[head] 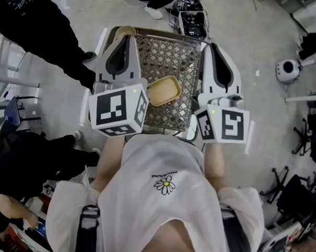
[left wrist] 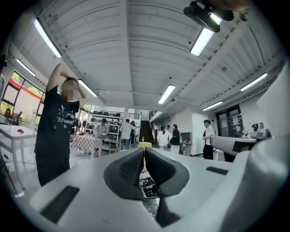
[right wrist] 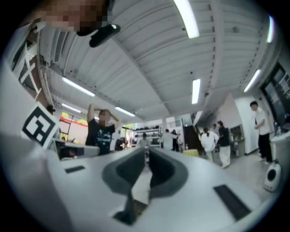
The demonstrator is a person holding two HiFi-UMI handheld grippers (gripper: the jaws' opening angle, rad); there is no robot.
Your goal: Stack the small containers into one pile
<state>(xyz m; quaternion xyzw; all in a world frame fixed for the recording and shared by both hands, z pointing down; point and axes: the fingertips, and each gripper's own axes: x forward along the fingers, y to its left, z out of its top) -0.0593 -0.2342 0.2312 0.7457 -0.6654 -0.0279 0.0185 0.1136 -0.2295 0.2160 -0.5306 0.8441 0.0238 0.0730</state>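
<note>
The stacking looks unfinished: one tan container (head: 163,90) lies in the wire basket (head: 171,53) below the two grippers, while a second container (head: 125,31) sits well apart at the basket's far left corner. Whether the nearer one is already a pile I cannot tell. Both look like shallow tubs with rounded corners, open side up. The left gripper (left wrist: 144,156) has its fingers clenched on nothing; the right gripper (right wrist: 146,156) shows a slit between its fingers — also empty.

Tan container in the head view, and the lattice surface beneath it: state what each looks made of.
The tan container looks like plastic, possibly a fibre composite: smooth matte skin, a rounded moulded rim and uniform colour. The lattice surface looks like metal: thin grey diamond mesh with a dull sheen, set in a solid frame.
</note>
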